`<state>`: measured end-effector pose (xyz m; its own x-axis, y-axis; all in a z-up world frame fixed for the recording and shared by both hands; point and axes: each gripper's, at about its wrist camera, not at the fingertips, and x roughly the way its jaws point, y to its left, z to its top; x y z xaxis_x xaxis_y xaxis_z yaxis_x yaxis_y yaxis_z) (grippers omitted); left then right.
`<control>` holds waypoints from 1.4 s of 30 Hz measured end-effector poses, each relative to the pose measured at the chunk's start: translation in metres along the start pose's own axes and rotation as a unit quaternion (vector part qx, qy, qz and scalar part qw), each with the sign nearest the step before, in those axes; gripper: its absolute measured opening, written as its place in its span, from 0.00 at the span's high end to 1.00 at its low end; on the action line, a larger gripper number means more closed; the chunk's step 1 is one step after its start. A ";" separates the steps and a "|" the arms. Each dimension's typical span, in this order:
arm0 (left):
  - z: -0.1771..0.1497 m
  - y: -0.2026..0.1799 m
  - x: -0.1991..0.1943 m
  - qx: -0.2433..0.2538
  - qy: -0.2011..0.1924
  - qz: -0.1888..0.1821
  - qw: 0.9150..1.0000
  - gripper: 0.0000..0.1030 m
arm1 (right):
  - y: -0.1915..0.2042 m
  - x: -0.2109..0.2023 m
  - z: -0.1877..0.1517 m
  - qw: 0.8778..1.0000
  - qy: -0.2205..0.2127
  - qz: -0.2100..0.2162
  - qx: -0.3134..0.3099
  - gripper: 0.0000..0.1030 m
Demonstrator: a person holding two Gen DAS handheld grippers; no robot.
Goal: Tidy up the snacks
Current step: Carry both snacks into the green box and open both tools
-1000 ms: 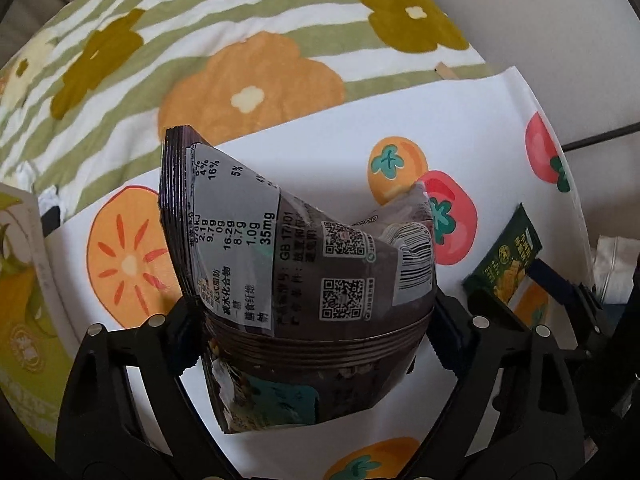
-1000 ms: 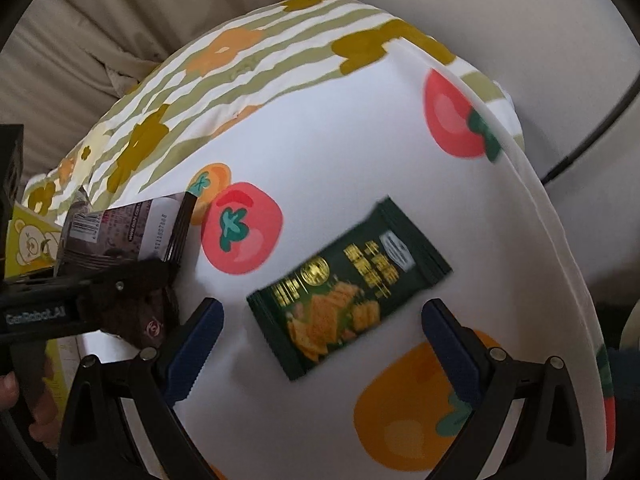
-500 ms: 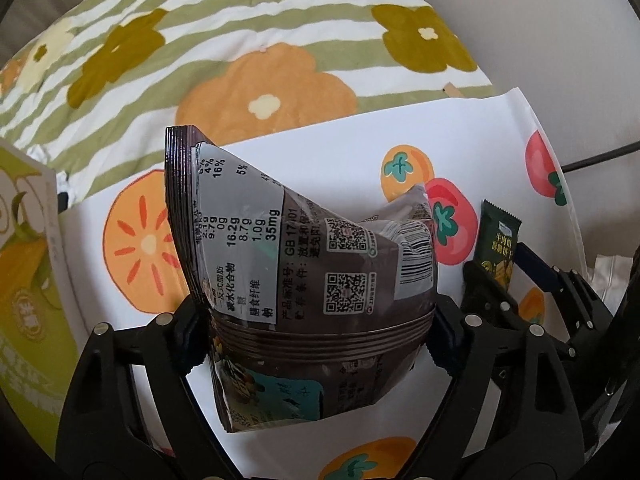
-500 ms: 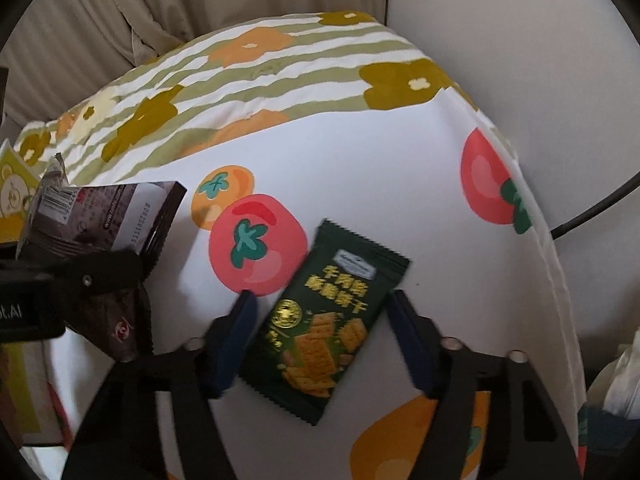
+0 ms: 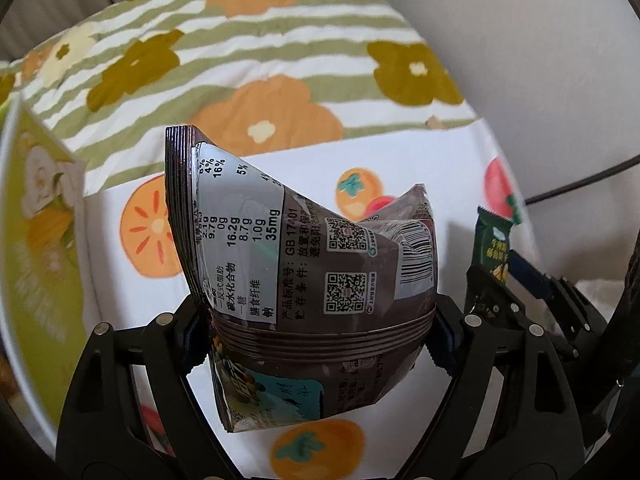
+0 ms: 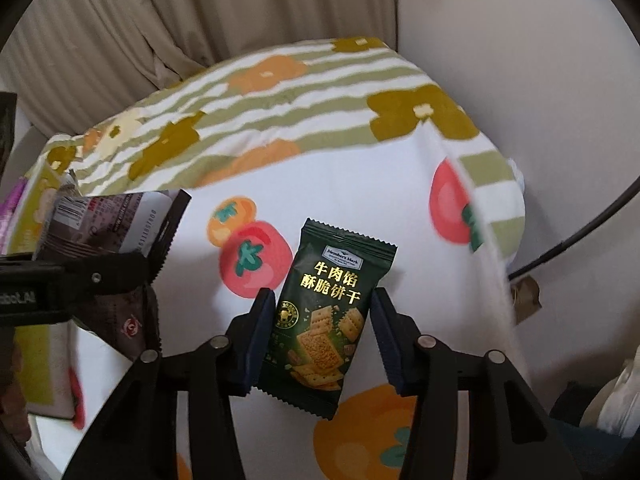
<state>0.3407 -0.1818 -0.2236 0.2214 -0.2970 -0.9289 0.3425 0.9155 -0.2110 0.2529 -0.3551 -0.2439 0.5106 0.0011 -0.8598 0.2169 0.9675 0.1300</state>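
A dark brown snack packet [image 5: 304,264] with a white nutrition label stands crumpled between the pads of my left gripper [image 5: 316,336], which is shut on it above the fruit-print cloth. The same brown packet [image 6: 112,220] and the left gripper [image 6: 100,276] show at the left of the right wrist view. My right gripper [image 6: 322,336] is shut on a dark green cracker packet [image 6: 328,312], pads pressing both long edges, the packet upright and off the cloth. That green packet [image 5: 494,240] also shows at the right edge of the left wrist view.
A white cloth with tomato and orange prints [image 6: 360,184] lies over a green-striped flower blanket [image 5: 240,60]. A yellow-green box [image 5: 36,240] stands at the left. Beige curtains [image 6: 160,20] hang behind. A black cable [image 6: 580,232] runs along the pale wall at the right.
The right gripper's jaws closed from wide apart onto the green packet and lifted it upright off the cloth. The left gripper rose a little with the brown packet still in it.
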 end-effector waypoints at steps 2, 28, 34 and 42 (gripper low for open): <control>-0.003 -0.004 -0.019 -0.010 -0.020 -0.002 1.000 0.19 | 0.001 -0.017 0.005 1.000 -0.008 0.013 -0.016 0.57; -0.094 0.160 -0.247 -0.187 -0.194 0.083 0.959 0.19 | 0.202 -0.136 0.038 0.949 -0.064 0.224 -0.214 0.56; -0.067 0.235 -0.250 -0.189 -0.173 0.079 0.963 0.19 | 0.266 -0.119 0.056 0.947 -0.070 0.231 -0.211 0.56; -0.039 0.286 -0.215 -0.164 -0.109 0.024 0.980 0.04 | 0.308 -0.095 0.073 0.959 -0.061 0.205 -0.188 0.56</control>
<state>0.3557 0.1547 -0.0963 0.4316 -0.2693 -0.8609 0.0226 0.9573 -0.2881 0.3318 -0.0759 -0.0867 0.5881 0.3927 -0.7070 -0.3262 0.9151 0.2369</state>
